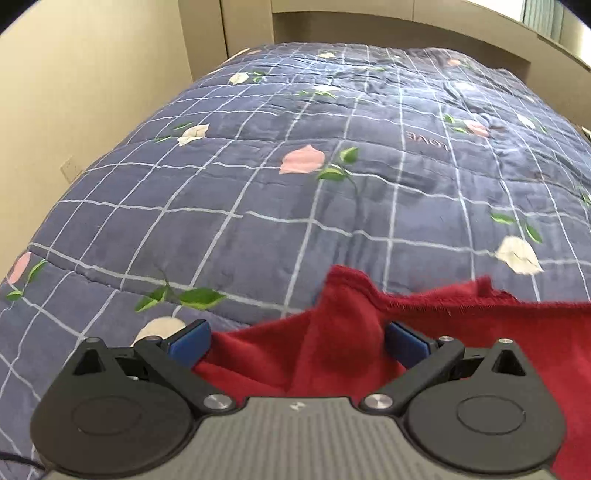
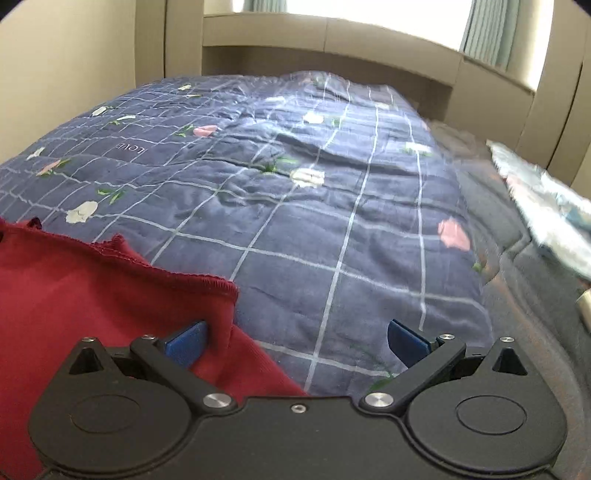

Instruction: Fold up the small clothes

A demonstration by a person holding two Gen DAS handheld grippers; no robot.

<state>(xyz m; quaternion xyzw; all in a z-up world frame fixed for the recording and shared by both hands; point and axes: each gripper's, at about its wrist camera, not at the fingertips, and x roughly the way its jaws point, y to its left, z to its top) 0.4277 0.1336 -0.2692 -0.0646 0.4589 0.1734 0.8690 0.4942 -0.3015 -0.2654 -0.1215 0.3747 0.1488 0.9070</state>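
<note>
Red garment [image 1: 461, 332] on "LOVE"-printed quilt [image 1: 295, 221], both tongs [image 1: 297, 341] [image 2: 295, 341] spread wide, gripping nothing

Daylight glares through the window [image 2: 351, 7]; fisheye bends the edges, and the right side blurs.

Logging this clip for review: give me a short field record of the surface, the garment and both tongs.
surface: bed with a blue checked floral quilt
garment: red garment, rumpled, not yet folded
left tongs: open, a raised fold of the garment between the pads, not pinched
right tongs: open, over the garment's right edge, left pad against the cloth
other: pale patterned fabric at the bed's right side, blurred
</note>
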